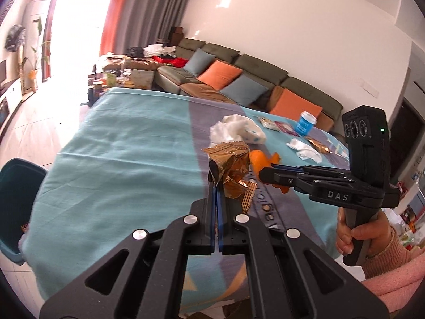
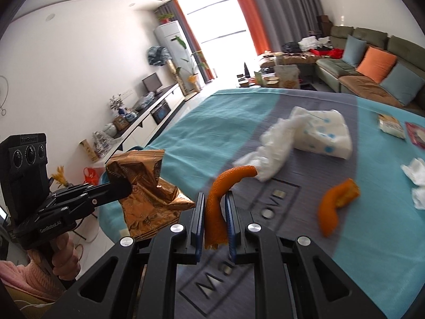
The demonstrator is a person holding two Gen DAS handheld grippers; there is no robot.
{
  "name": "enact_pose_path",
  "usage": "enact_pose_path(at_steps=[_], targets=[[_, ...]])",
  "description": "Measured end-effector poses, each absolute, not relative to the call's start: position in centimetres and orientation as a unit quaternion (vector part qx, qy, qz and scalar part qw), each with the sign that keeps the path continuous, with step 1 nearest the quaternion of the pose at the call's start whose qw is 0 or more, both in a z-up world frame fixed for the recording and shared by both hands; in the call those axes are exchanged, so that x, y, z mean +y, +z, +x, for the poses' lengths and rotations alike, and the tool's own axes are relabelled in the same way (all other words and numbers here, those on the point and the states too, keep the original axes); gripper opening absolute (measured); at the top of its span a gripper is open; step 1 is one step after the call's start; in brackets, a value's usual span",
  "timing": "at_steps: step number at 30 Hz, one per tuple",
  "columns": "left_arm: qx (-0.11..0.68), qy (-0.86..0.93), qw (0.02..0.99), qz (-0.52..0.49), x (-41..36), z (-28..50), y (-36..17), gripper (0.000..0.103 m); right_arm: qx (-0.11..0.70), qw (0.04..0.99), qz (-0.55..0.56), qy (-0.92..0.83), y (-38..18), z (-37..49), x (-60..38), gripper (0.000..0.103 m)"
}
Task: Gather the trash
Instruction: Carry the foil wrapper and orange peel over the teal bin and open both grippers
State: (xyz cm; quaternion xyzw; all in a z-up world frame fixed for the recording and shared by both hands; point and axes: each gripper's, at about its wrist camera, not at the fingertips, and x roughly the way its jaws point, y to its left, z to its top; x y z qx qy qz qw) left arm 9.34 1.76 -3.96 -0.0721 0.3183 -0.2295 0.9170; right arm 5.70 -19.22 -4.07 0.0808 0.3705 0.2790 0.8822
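My left gripper (image 1: 215, 175) is shut on a crumpled gold foil wrapper (image 1: 233, 164) and holds it above the table; it also shows in the right wrist view (image 2: 148, 194). My right gripper (image 2: 215, 199) is shut on a strip of orange peel (image 2: 220, 199), seen from the left wrist view (image 1: 261, 160) behind its fingers. A second orange peel (image 2: 336, 204) lies on the blue and grey tablecloth (image 2: 212, 127). A white tissue pack with pulled-out tissue (image 2: 313, 135) lies farther back. A teal bin (image 1: 16, 202) stands left of the table.
Crumpled white tissue (image 1: 305, 150), snack wrappers (image 1: 281, 126) and a blue cup (image 1: 305, 123) lie at the table's far right. A green sofa with cushions (image 1: 239, 71) stands behind. A TV cabinet (image 2: 148, 111) runs along the left wall.
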Motion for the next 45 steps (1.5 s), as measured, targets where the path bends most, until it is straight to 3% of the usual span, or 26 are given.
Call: enact_pose_path(at_steps=[45], targets=[[0.288, -0.051, 0.947, -0.135, 13.9, 5.7, -2.2, 0.001, 0.369, 0.831, 0.041, 0.415, -2.3, 8.9, -6.9, 0.014]])
